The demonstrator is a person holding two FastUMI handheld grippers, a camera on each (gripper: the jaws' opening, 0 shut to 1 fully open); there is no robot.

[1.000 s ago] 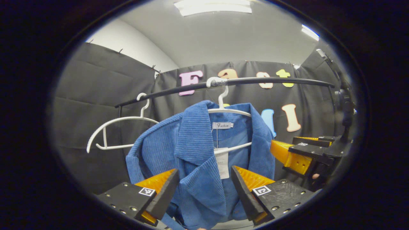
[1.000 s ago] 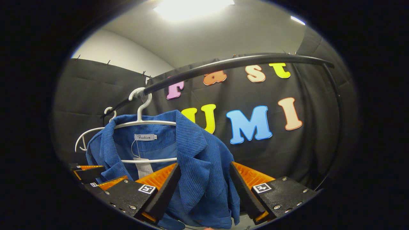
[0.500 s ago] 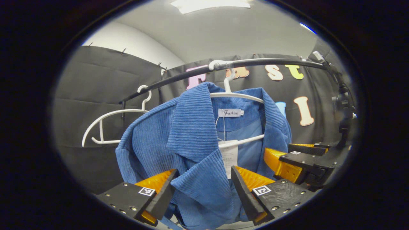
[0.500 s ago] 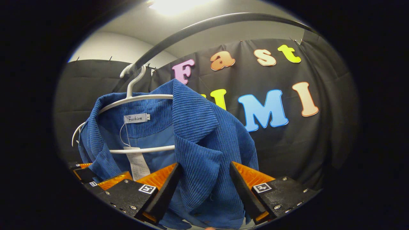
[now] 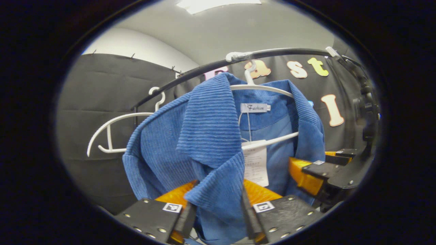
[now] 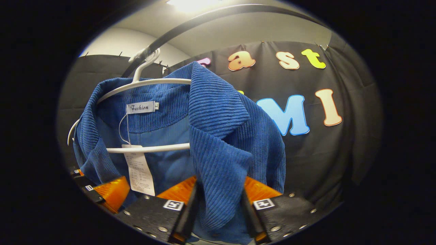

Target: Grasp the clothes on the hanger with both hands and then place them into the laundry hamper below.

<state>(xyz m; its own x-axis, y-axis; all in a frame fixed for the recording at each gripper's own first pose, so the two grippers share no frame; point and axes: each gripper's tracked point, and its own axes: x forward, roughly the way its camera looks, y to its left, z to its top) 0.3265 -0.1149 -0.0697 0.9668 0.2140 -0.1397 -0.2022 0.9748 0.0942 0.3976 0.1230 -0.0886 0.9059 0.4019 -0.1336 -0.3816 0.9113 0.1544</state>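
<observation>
Over the last second both grippers move in on the blue corduroy jacket (image 5: 163,153) and narrow their fingers. The left gripper (image 5: 215,217), wide open a second ago with the front lapel loose between its fingers, now has both fingers pressed against that lapel. The right gripper (image 6: 218,214) does the same on the other lapel, its gap closing onto the cloth. The jacket and its white hanger (image 6: 150,81) loom larger and higher in both views, and the black rail (image 5: 279,53) sits higher too.

The jacket's (image 6: 218,136) neck label (image 6: 142,107) carries writing; the hangtag's (image 6: 139,173) print is illegible.
</observation>
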